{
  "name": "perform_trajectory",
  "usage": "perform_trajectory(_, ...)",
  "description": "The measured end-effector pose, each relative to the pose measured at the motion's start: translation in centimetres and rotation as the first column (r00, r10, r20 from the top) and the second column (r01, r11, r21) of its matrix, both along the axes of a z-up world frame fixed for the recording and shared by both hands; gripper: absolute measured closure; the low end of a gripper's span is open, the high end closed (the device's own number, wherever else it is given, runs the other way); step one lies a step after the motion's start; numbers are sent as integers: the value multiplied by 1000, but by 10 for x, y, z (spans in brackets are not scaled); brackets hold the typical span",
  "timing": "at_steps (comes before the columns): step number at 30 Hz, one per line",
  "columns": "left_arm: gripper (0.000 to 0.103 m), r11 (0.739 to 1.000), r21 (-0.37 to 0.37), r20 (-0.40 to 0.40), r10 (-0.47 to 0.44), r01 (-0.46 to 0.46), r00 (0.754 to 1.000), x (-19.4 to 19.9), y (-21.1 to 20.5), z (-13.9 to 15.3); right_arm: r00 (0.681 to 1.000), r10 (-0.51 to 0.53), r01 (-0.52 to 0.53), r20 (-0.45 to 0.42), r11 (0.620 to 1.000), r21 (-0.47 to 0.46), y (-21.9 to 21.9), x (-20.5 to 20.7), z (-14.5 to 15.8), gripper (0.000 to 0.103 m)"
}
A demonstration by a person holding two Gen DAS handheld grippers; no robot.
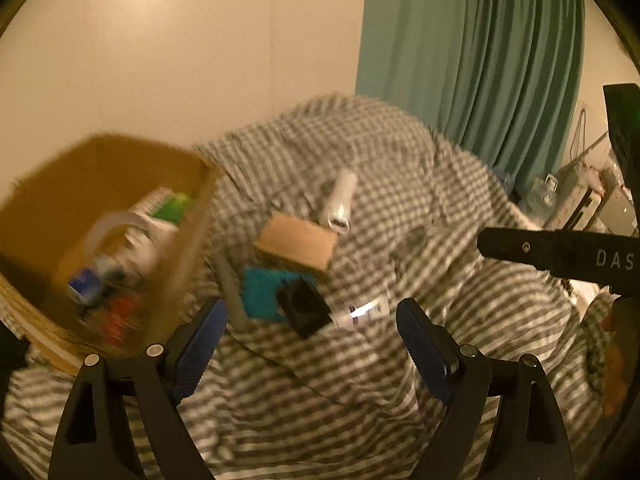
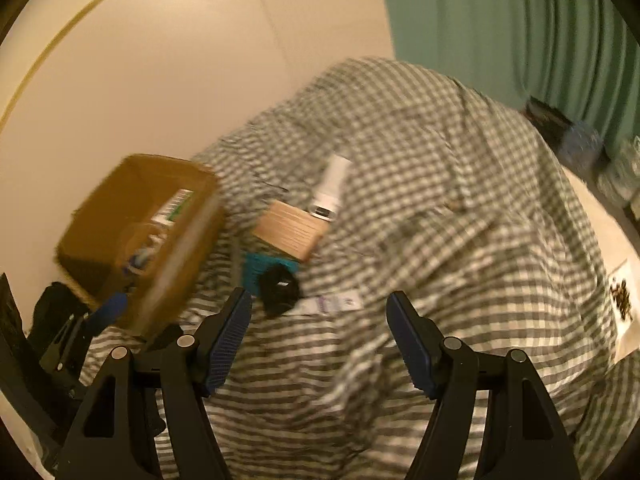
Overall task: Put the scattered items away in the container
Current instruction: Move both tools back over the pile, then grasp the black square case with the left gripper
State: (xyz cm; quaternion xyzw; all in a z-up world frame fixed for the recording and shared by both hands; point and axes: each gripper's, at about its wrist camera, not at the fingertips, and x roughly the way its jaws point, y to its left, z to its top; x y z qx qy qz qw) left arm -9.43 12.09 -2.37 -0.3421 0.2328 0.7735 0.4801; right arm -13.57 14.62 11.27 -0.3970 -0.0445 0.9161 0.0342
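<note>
Left tool empty; blurred box contents unreadable.

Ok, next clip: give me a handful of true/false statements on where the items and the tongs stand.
1. The cardboard box already holds several items. True.
2. The left tongs grip the small brown box. False: nothing is between them.
3. A teal item lies on the checked bedding outside the cardboard box. True.
4. The white tube is inside the cardboard box. False: it lies on the bedding.
5. The right tongs are empty. True.
</note>
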Motion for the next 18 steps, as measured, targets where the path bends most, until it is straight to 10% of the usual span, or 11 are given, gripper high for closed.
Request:
perform_trajectory(13, 15, 983, -128, 129, 151, -134, 980, -38, 73, -135, 985, 70, -79, 157, 996, 51, 55, -81, -78, 34)
perform_trajectory(18, 47, 979, -159, 155, 153, -129, 976, -47, 89, -159, 975, 67, -86, 210, 993, 83, 61, -95, -98, 34)
